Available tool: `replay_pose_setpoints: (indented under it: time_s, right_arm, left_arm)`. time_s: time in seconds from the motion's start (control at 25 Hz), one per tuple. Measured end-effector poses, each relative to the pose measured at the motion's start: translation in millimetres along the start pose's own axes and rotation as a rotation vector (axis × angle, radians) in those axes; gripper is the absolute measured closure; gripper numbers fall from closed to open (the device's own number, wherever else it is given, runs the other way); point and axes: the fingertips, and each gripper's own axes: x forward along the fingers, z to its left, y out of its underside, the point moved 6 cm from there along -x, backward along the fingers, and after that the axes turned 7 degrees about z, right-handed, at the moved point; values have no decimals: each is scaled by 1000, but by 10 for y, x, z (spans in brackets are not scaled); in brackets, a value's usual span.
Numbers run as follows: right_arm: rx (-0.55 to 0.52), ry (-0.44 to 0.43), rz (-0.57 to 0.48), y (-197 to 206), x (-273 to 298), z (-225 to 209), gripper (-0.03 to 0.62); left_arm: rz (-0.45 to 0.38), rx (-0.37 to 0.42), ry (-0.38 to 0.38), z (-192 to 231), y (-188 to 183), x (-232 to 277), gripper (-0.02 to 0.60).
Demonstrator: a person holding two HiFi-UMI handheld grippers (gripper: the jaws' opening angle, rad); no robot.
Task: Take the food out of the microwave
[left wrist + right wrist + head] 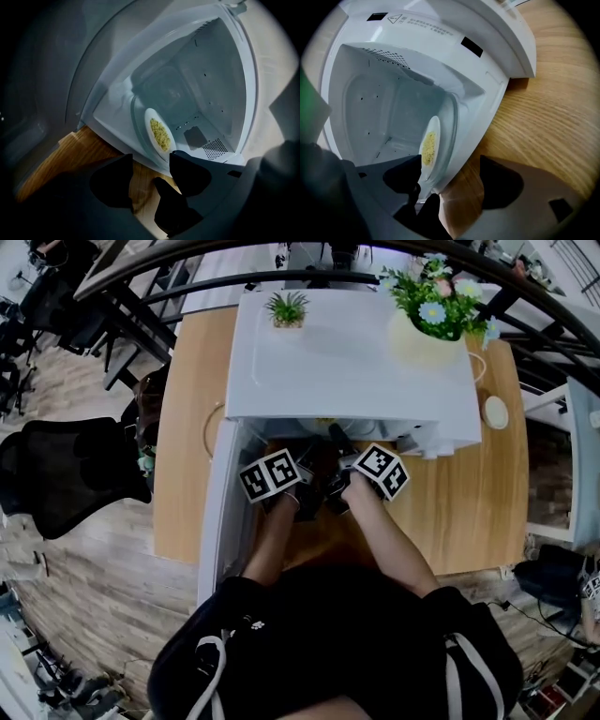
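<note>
You are holding both grippers side by side low in the middle of the head view, in front of the open microwave [347, 352]; the left gripper [298, 491] is sitting just left of the right gripper [339, 486], their marker cubes nearly touching. In the left gripper view the left gripper [151, 158] is standing released, its jaws wide apart with nothing grasped; only the wooden table [70, 154] and the microwave's front edge are showing in the gap. In the right gripper view the right gripper [450, 161] is likewise hanging slack and empty, jaws spread, with the table [553, 103] filling the right half of the frame.

Beyond the jaw tips, the food [160, 133] is lying as a yellow heap on a white plate [149, 117] inside the microwave [220, 93], on the cavity floor near the front opening; in the right gripper view the plate [435, 124] and its food [429, 146] are appearing just past the left jaw tip, not touched by it. The door [217, 502] is hanging open at the left of the head view. Farther up that frame, a small potted plant [288, 308] and a pot of flowers [436, 310] are standing on the microwave's white top.
</note>
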Motion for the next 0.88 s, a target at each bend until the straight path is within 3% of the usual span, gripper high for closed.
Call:
replay_pose_setpoints:
  time_s: [0.28, 0.48, 0.68, 0.88]
  right_arm:
    - [3, 37, -15, 32, 67, -24, 273]
    - [21, -2, -13, 22, 75, 14, 338]
    - [32, -3, -10, 54, 23, -6, 353]
    - [16, -16, -13, 82, -86, 39, 440]
  left_arm:
    - [16, 3, -6, 51, 13, -20, 357]
    - [19, -9, 4, 39, 14, 7, 357]
    - [15, -18, 6, 38, 11, -2, 357]
    - [6, -31, 10, 16, 29, -17, 357]
